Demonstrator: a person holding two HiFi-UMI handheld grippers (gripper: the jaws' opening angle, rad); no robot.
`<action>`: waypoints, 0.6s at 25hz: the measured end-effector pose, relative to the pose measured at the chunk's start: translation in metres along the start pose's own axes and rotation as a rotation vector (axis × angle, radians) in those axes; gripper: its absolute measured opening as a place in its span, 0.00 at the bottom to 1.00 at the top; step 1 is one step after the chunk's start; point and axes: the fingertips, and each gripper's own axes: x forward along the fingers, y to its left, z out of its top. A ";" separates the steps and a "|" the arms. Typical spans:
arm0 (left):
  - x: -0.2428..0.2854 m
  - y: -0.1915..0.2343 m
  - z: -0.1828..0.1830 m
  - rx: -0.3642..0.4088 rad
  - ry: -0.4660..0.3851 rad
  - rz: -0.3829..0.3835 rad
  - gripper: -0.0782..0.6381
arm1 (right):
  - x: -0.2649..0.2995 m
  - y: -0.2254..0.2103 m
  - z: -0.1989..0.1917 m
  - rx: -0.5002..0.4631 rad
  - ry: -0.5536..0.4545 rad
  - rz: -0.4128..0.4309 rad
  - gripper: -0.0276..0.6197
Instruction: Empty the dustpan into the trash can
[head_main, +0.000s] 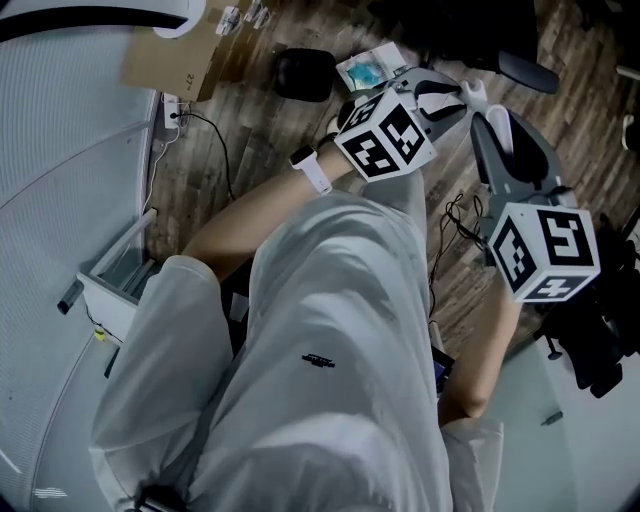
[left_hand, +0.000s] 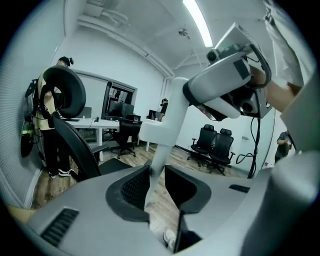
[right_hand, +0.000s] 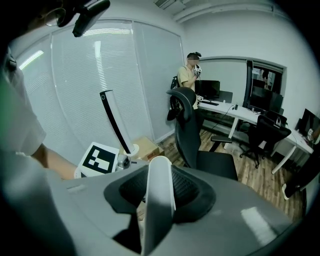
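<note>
White handle (right_hand: 159, 215) in rt tool (right_hand: 159, 172) (btm cropped).

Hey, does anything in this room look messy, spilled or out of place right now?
Nothing looks spilled. Loose wires trail over the wooden floor: one cable near the cardboard box, and a tangle at the head view's right side. They look like a trip risk.

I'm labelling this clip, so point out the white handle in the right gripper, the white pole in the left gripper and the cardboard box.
white handle (right_hand: 159, 200), right gripper view, middle of its shaft.
white pole (left_hand: 172, 107), left gripper view, upper shaft.
cardboard box (head_main: 170, 60), head view, top face.
</note>
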 end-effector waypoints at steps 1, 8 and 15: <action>0.000 0.000 0.003 0.006 -0.006 0.003 0.25 | -0.002 0.001 0.003 -0.005 -0.002 0.002 0.26; -0.008 0.001 0.028 -0.015 -0.041 0.044 0.24 | -0.017 0.006 0.023 -0.027 -0.016 0.008 0.26; -0.025 0.008 0.050 -0.028 -0.072 0.116 0.24 | -0.028 0.017 0.045 -0.067 -0.053 0.033 0.26</action>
